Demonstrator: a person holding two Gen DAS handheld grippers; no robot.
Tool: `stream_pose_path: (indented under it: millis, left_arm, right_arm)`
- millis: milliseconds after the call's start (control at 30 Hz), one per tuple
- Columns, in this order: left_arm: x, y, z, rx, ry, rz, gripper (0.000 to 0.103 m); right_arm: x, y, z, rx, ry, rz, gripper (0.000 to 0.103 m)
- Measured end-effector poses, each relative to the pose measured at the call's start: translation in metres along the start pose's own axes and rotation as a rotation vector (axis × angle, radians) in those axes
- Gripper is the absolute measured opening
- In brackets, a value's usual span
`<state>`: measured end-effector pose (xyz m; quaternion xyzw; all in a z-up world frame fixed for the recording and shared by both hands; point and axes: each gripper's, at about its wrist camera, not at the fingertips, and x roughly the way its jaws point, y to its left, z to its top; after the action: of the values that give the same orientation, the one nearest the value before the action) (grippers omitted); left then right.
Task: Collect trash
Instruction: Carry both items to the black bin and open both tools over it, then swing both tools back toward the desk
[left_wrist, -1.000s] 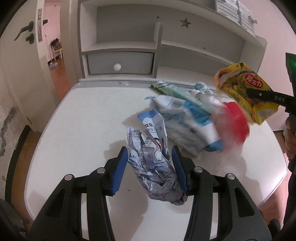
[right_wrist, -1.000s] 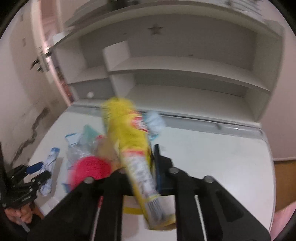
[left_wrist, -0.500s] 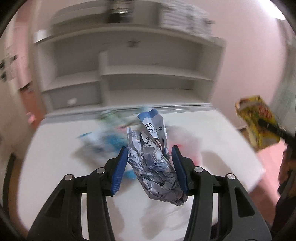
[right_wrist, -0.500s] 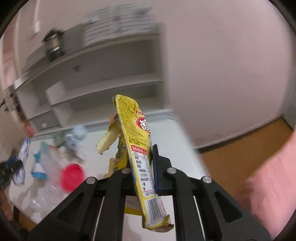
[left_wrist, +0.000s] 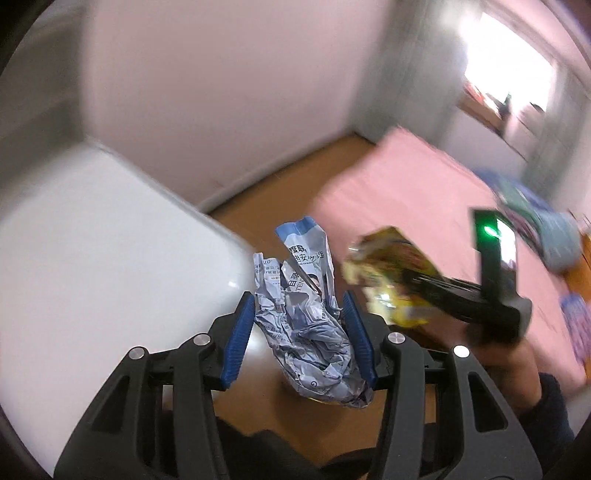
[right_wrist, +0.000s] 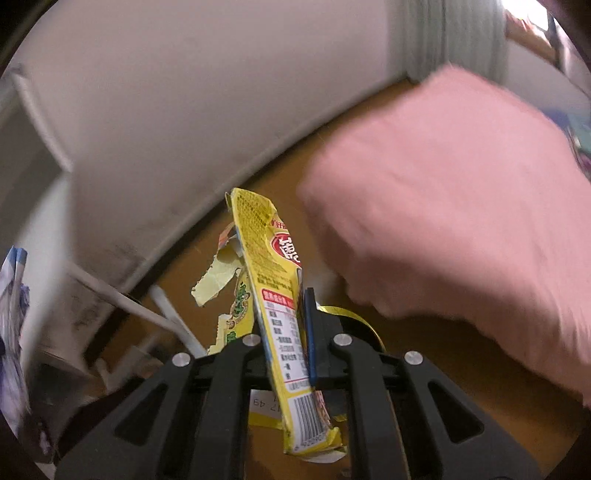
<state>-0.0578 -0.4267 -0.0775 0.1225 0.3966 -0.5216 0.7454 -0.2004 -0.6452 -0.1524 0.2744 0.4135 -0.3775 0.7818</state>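
Note:
My left gripper (left_wrist: 300, 325) is shut on a crumpled silver-blue wrapper (left_wrist: 308, 317), held between its blue pads past the white table's corner (left_wrist: 110, 266), over the wooden floor. To its right in the left wrist view, the right gripper (left_wrist: 417, 288) carries a yellow snack bag (left_wrist: 391, 273). In the right wrist view my right gripper (right_wrist: 284, 321) is shut on that flattened yellow snack bag (right_wrist: 273, 280), pointing steeply down at the floor. The silver-blue wrapper (right_wrist: 14, 295) shows blurred at the far left edge there.
A pink bed (left_wrist: 424, 206) fills the right side, seen also as the pink bed (right_wrist: 461, 206) in the right wrist view. Orange-brown wooden floor (left_wrist: 266, 199) lies between table and bed. White table legs (right_wrist: 147, 314) and a white wall (left_wrist: 221, 92) stand behind. A hand (left_wrist: 509, 369) holds the right gripper.
Both grippers swung away from the table and shelves toward the floor and the pink bed, each keeping its wrapper. The trash left on the table is out of view.

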Motion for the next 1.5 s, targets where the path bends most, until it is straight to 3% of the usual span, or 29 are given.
stream_pose_path:
  millis: [67,167,300,500,600,667,967,1000,1033,1067,1100,1333,1500]
  left_arm:
    - [0.048,-0.013,-0.012,0.019,0.064,-0.047,0.048]
    - [0.114,-0.022,-0.033,0.028,0.163,-0.06,0.049]
    - [0.192,-0.021,-0.056,0.019,0.278,-0.076,0.049]
    - [0.231,-0.02,-0.074,0.035,0.309,-0.098,0.051]
    - [0.24,-0.021,-0.079,0.05,0.307,-0.107,0.067]
    - [0.247,-0.015,-0.084,0.026,0.319,-0.107,0.071]
    - [0.24,-0.012,-0.087,0.006,0.306,-0.102,0.076]
    - [0.238,-0.012,-0.086,0.007,0.302,-0.098,0.077]
    - [0.235,-0.011,-0.085,0.008,0.297,-0.093,0.078]
    - [0.231,-0.011,-0.084,0.008,0.289,-0.09,0.078]
    - [0.228,-0.01,-0.084,0.005,0.283,-0.092,0.078]
    - [0.181,-0.011,-0.075,0.016,0.22,-0.091,0.08]
    - [0.091,-0.012,-0.039,0.046,0.1,-0.044,0.088]
  right_arm:
    - [0.023,-0.017,-0.01,0.021,0.061,-0.038,0.009]
    - [0.059,-0.039,-0.025,0.049,0.16,-0.091,0.009]
    - [0.09,-0.048,-0.04,0.089,0.262,-0.097,0.009]
    - [0.112,-0.06,-0.044,0.073,0.304,-0.128,0.009]
    - [0.115,-0.063,-0.044,0.081,0.309,-0.118,0.009]
    - [0.118,-0.063,-0.043,0.078,0.317,-0.113,0.009]
    - [0.129,-0.057,-0.038,0.063,0.334,-0.107,0.012]
    - [0.129,-0.055,-0.037,0.059,0.331,-0.107,0.023]
    - [0.127,-0.054,-0.037,0.054,0.326,-0.109,0.05]
    - [0.125,-0.053,-0.035,0.049,0.313,-0.118,0.064]
    - [0.12,-0.051,-0.035,0.042,0.292,-0.126,0.071]
    - [0.094,-0.042,-0.021,0.037,0.211,-0.12,0.07]
    - [0.039,-0.013,-0.001,-0.002,0.078,-0.077,0.07]
